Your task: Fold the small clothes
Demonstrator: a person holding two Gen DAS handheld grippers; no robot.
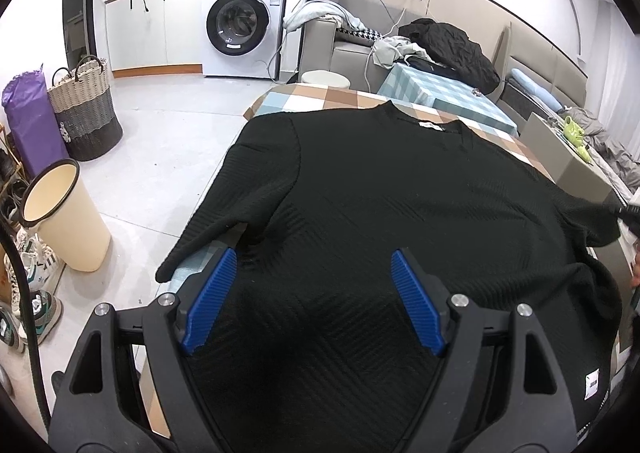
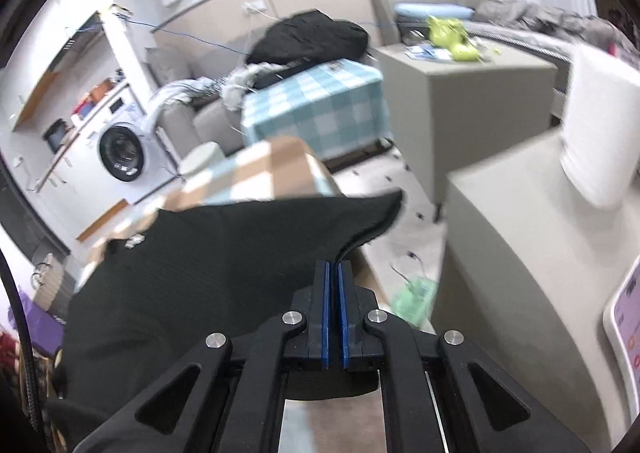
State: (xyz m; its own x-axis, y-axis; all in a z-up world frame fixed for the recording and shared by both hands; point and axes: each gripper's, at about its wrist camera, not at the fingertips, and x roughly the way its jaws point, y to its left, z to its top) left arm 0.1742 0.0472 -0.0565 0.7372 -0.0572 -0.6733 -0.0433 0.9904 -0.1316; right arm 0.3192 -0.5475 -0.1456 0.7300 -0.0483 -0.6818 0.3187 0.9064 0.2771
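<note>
Black top [image 1: 380, 189] lies face-down, spread over the checked counter [image 1: 320, 95], filling the centre and lower part of the left wrist view; neckline with white label toward the top of the frame, one sleeve trailing off the counter edge at lower left.

Left gripper [image 1: 312, 297]: jaws spread wide over the lower body of the garment, nothing between the pads. Probably poised to pin or take the hem for the fold.

Right gripper [image 2: 333, 317]: jaws pressed together at lower centre of the right wrist view, pinching the edge of the other sleeve. That sleeve rises in a peak toward centre-right, so it is likely lifted to fold inward.

Fabric: ribbed, matte, limp; small white tag near the hem, lower right in the left view.
</note>
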